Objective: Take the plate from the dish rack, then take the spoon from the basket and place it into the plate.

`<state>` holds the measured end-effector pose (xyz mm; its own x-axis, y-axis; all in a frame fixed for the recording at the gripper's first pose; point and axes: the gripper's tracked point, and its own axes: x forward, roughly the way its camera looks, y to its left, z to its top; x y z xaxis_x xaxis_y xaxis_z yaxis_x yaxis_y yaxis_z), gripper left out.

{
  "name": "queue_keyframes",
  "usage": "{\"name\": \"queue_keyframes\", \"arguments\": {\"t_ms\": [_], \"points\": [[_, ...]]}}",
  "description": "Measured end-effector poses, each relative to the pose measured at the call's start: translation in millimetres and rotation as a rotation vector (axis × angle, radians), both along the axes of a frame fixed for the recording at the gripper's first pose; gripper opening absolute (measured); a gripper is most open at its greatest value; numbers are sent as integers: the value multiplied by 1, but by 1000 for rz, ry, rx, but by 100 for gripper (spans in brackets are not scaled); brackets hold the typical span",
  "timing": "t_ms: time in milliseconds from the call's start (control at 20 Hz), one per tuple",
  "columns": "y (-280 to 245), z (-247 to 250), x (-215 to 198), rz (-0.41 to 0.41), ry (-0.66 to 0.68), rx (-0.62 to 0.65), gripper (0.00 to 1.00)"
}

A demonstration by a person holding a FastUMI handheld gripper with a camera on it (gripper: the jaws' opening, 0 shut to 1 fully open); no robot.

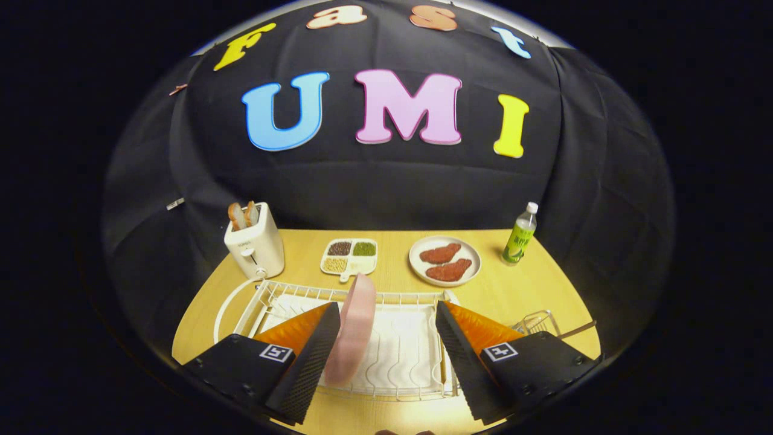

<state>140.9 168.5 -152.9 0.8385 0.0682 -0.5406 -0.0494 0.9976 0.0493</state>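
Observation:
A pink plate (355,326) stands on edge in the white wire dish rack (386,299) on the wooden table. My gripper (386,329) is open, held low over the rack. The plate sits between the fingers, close against the left finger (314,350) and well apart from the right one (462,350). Just beyond the right finger is a small wire basket (537,320), with a spoon handle (577,330) sticking out of it to the right.
Behind the rack stand a white toaster (255,244) with bread, a divided dish of grains (350,257), a white plate with two pieces of meat (445,261) and a green-labelled bottle (520,237). Black cloth closes the booth behind the table.

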Motion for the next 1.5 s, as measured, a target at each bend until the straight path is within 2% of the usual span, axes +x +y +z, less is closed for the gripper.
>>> {"name": "queue_keyframes", "arguments": {"t_ms": [100,200,400,450,500,650,950,1100,1300,1500], "points": [[3,-19,3,-33,53,20,98],[9,-33,5,-58,100,65,93],[24,-42,15,-80,147,131,57],[26,-43,16,-97,150,131,41],[24,-42,15,-113,150,129,36],[25,-41,14,-156,140,80,31],[47,-21,15,-109,48,-61,29],[39,-7,24,-107,0,-105,29],[-2,0,28,-194,-6,-79,27],[-21,-3,25,-180,17,-11,22]]}}
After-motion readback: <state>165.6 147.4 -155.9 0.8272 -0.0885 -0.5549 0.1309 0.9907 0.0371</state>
